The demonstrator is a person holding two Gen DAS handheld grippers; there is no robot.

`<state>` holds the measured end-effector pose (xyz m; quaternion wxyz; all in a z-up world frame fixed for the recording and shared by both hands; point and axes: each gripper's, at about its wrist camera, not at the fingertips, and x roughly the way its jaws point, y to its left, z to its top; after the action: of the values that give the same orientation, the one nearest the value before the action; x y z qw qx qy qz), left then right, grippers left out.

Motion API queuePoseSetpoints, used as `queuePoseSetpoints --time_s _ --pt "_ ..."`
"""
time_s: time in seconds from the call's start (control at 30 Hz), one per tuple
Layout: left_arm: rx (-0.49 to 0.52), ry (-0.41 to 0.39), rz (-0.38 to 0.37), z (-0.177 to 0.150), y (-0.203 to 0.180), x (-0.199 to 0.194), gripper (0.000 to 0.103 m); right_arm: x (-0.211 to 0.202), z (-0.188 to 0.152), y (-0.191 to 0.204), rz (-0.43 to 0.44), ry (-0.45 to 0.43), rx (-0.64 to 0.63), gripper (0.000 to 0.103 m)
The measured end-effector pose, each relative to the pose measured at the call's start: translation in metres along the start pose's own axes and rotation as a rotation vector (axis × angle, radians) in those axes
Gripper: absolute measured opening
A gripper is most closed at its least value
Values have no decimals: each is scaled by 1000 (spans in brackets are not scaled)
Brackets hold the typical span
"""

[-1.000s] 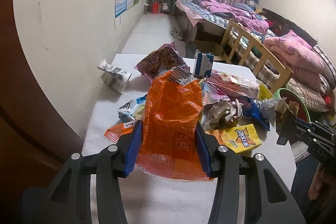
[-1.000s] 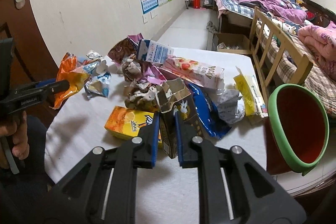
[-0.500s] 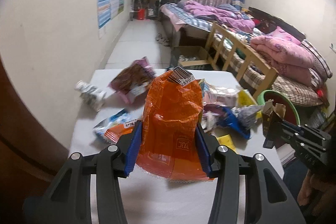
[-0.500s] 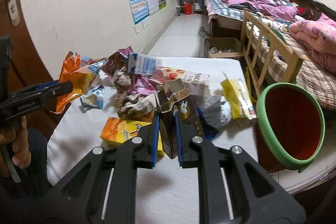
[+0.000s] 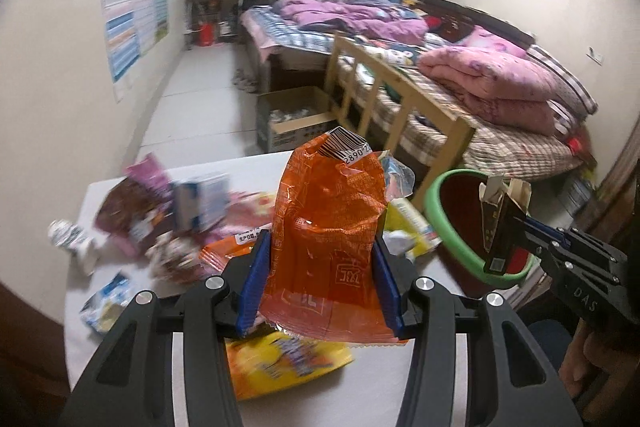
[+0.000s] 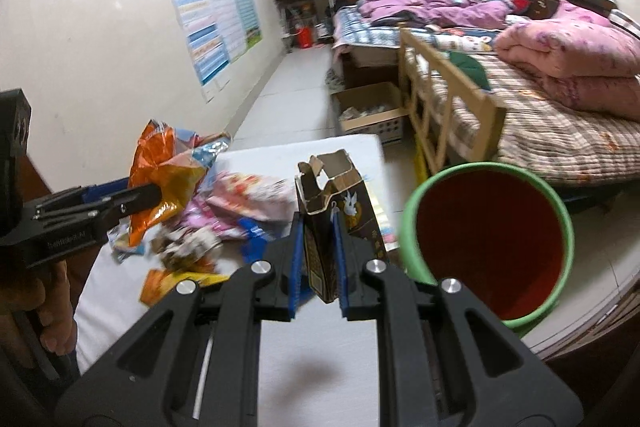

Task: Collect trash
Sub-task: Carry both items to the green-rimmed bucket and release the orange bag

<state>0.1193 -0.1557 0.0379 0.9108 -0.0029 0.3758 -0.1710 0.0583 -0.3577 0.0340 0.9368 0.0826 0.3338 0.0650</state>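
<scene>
- My left gripper (image 5: 320, 287) is closed on an orange snack bag (image 5: 326, 227), its blue pads pressing both sides of the bag's lower half; the bag stands upright in the centre of the left wrist frame, barcode flap at the top.
- My right gripper (image 6: 319, 263) is clamped on a torn brown carton (image 6: 334, 223), which stands upright between the pads in the middle of the right wrist frame, open ragged top upward.
- In the left wrist view that carton (image 5: 498, 223) shows at the right of the frame, in front of the mouth of the green-rimmed red bin (image 5: 452, 231).
- In the right wrist view the bin (image 6: 492, 239) sits at centre right, tilted with its opening toward me, its rim just beside the carton and next to the bench's right edge.
- The white bench (image 6: 328, 359) is bare along the bottom of the right wrist frame, under my right gripper.
- Loose wrappers (image 5: 180, 227) crowd the left and middle of the bench, blurred; a yellow packet (image 5: 288, 363) lies directly under my left gripper.
- Beyond the far bench edge, upper centre, a cardboard box (image 5: 296, 123) stands on the floor beside the wooden bed frame (image 5: 400, 107).
</scene>
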Motion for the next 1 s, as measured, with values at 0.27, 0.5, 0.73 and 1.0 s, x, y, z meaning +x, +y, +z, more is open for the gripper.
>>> queuePoseSetpoints --time_s 0.27,0.5,0.73,1.0 --pt "66 19 -76 23 -62 33 46 -10 20 -65 -82 -26 69 15" --pt "108 33 -129 38 -113 59 46 -10 25 -108 -132 -16 107 15" --pt "140 69 -173 43 -153 87 46 0 23 -149 -153 13 141 15" --pt "137 130 -217 45 -184 122 47 19 9 -185 -163 65 190 15"
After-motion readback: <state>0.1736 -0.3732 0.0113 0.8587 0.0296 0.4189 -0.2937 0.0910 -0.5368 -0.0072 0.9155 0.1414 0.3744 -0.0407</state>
